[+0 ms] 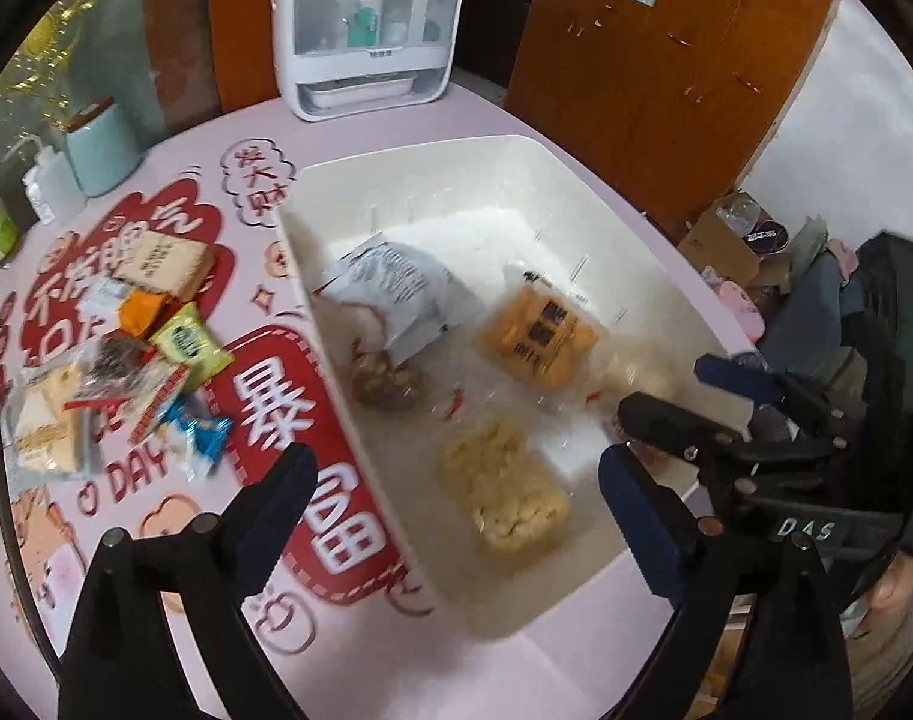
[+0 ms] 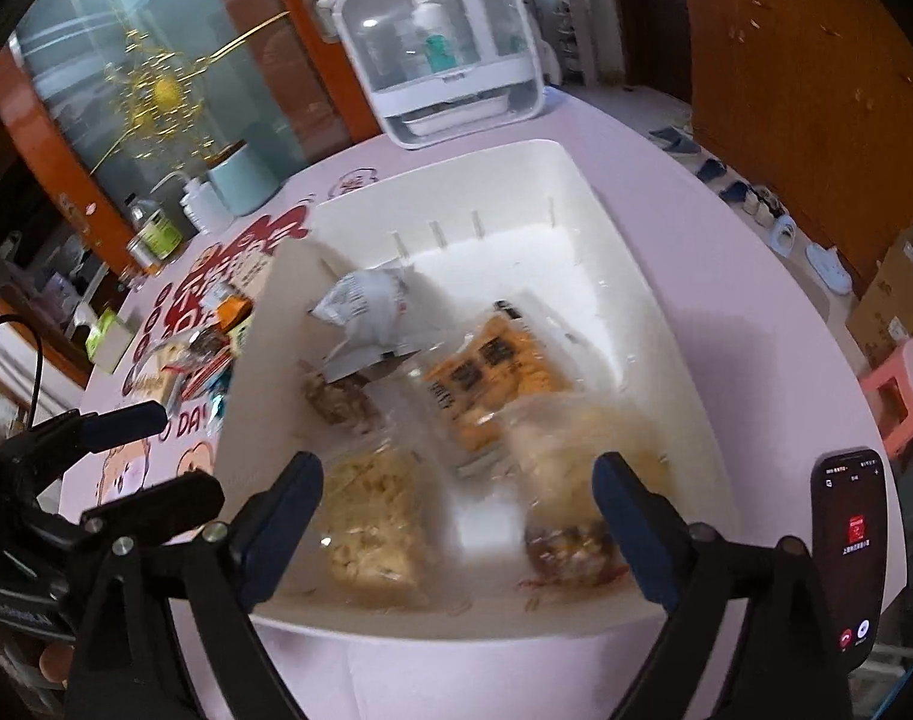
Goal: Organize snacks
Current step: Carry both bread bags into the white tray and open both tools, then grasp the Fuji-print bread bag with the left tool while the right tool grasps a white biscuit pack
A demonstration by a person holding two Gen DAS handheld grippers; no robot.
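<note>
Left gripper (image 1: 456, 516): jaws spread wide, nothing pinched. It hangs over the near left wall of the white bin (image 1: 312, 300).

Right gripper (image 2: 459, 516): jaws spread wide, nothing between the pads. It hangs over the near end of the same bin, its fingers straddling two packets.

Items in the bin:
- Pale yellow crumbly snack packet (image 2: 372, 522), just ahead of the right gripper's left finger; in the left wrist view (image 1: 504, 492) it lies between the left gripper's fingers.
- Clear packet with brown and pale contents (image 2: 567, 480), blurred, just beside the right gripper's right finger; contact cannot be told.
- Orange packet with dark labels (image 1: 540, 336), further ahead of both grippers, mid-bin.
- Grey-white printed pouch (image 1: 396, 294), ahead and left, tilted against the left wall.
- Small brown snack pack (image 1: 384, 378), under the near edge of the pouch.

Items outside the bin:
- Loose pile of snack packets (image 1: 114, 360) on the pink printed tablecloth (image 1: 396, 672), left of the left gripper, well apart from the bin wall.
- White countertop cabinet with bottles (image 1: 366, 30), far ahead, beyond the bin.
- Mint canister (image 1: 102, 144), far left.
- Phone (image 2: 849, 546), lit screen, mounted right of the right gripper.
</note>
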